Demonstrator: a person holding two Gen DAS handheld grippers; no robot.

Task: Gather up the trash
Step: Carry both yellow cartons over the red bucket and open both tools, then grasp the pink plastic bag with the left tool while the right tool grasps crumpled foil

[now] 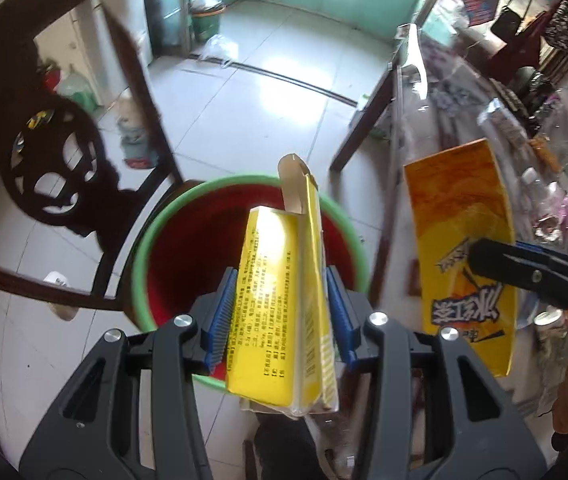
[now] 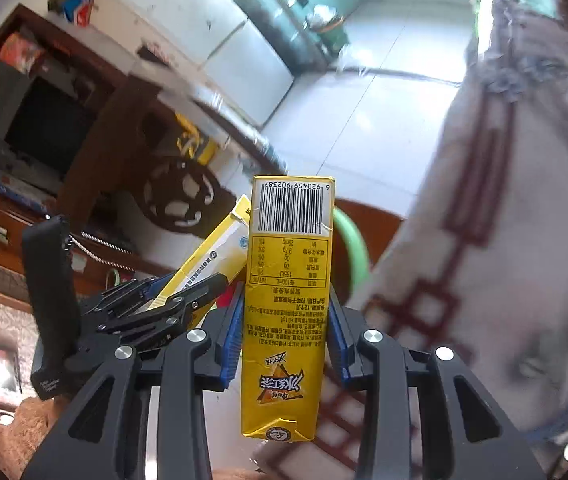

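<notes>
My left gripper (image 1: 280,304) is shut on a yellow cardboard box (image 1: 280,312) with an open flap, held just above a bin (image 1: 188,200) with a green rim and red inside. My right gripper (image 2: 284,320) is shut on a yellow drink carton (image 2: 287,300) with a barcode at its top. In the left wrist view that carton (image 1: 459,240) hangs to the right of the bin, over the table edge, with the right gripper (image 1: 479,256) on it. In the right wrist view the left gripper (image 2: 208,284) with its box (image 2: 208,256) is to the left, and a piece of the bin's green rim (image 2: 353,248) shows behind the carton.
A dark carved wooden chair (image 1: 64,168) stands left of the bin. A table (image 1: 403,120) under a clear cover, strewn with wrappers and small bottles (image 1: 535,184), is on the right. A second green bin (image 1: 206,20) stands far across the tiled floor.
</notes>
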